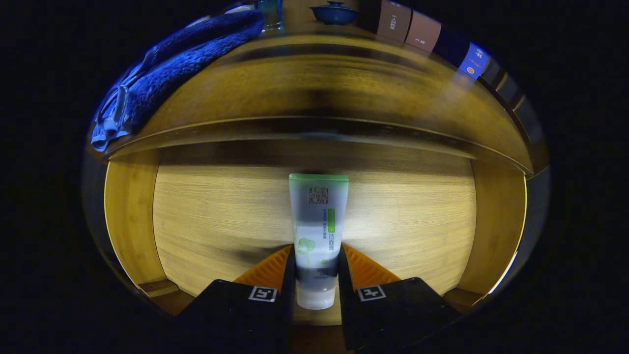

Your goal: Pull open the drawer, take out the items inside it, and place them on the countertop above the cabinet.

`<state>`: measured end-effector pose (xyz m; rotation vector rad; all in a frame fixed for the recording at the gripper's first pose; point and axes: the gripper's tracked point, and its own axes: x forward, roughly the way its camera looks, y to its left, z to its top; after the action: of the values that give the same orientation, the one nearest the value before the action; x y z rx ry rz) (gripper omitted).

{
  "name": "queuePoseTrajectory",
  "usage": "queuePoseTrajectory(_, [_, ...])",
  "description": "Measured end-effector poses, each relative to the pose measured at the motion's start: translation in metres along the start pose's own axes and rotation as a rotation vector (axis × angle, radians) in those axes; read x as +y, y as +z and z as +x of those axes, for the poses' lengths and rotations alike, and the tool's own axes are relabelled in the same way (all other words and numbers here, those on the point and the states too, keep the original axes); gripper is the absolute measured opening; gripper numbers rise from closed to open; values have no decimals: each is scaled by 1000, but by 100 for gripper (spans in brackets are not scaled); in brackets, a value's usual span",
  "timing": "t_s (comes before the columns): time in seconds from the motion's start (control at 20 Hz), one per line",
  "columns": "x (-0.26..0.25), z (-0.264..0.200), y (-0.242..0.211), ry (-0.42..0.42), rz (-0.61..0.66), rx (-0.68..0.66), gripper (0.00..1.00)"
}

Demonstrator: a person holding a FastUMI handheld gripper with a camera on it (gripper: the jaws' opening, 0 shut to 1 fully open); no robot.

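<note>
The tube (318, 231) stood lengthwise between the jaws, its capped end toward the camera and its flat green-edged end pointing away over the open drawer (211, 216). The gripper (317, 275) had both jaws pressed against the tube's lower sides, clamped on it. The tube was pale, with green markings and a darker band near the cap.

Below it lay the drawer's bare floor of light, fine-grained wood, lit brightest near the middle. Wooden side walls rose along the drawer's left and right edges, and a shadowed strip ran along its far edge, under the bench.

Beyond the drawer the wooden bench (344, 83) showed dimmer and blurred. A blue towel (172, 64) lay crumpled along its left edge, partly hanging over the front corner. At the far edge stood a glass (269, 14), a dark blue lidded bowl (335, 13) and a row of boxes (422, 32), brown ones and a blue one, curving away toward the right far corner. The room around was dark.
</note>
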<state>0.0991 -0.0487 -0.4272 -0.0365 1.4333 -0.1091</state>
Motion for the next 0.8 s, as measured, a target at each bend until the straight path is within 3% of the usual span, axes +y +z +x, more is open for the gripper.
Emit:
queuePoseTrajectory(0.05, [-1, 0, 3, 4, 5, -17, 44])
queuePoseTrajectory(0.1, [-3, -6, 6, 0, 9, -27, 32])
queuePoseTrajectory(0.35, [0, -30, -1, 40, 29, -77, 32])
queuePoseTrajectory(0.8, [-11, -125, -6, 123, 46, -260, 32])
